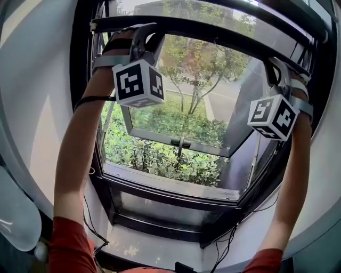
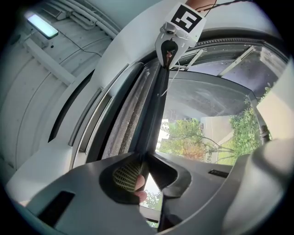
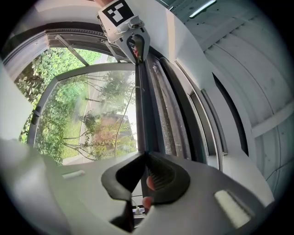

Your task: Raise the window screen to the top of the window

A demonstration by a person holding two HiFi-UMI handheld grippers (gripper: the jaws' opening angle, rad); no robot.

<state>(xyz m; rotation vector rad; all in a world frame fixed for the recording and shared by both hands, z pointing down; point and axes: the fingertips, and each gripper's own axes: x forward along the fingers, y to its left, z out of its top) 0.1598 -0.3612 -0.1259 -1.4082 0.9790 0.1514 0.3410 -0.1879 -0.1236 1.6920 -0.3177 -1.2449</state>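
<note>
Left gripper (image 2: 143,159): jaws clenched on the dark bar (image 2: 155,108) of the window screen, pinching it right at the jaw tips. A fingertip (image 2: 140,186) shows through the opening below the pads. Right gripper (image 3: 145,157): clamped on the same bar in the same way. In each gripper view I see the bar run straight from the jaws to the opposite gripper, so the two hold it well apart, the left one toward its left end and the right one toward its right end. In the head view the person's left arm (image 1: 80,154) and right arm (image 1: 290,181) reach up. The bar sits high in the window, just under the black top frame (image 1: 277,16), and the garden shows sharp and clear through the opening below it. A grey fuzzy strip (image 2: 130,114) runs alongside the bar; I cannot tell whether it is gathered mesh or a brush seal. In the head view the jaw tips are mostly hidden behind the handles and the marker cubes (image 1: 139,82), and the picture edge cuts off the top frame. Surroundings: white wall (image 1: 37,106) to either side, a glass sash (image 1: 181,143) swung outward below the grippers, and shrubs (image 1: 154,154) and a tree (image 1: 197,64) outside. A thin black cable (image 1: 89,221) hangs by the lower left frame, and a ceiling light (image 2: 41,25) is lit indoors.
</note>
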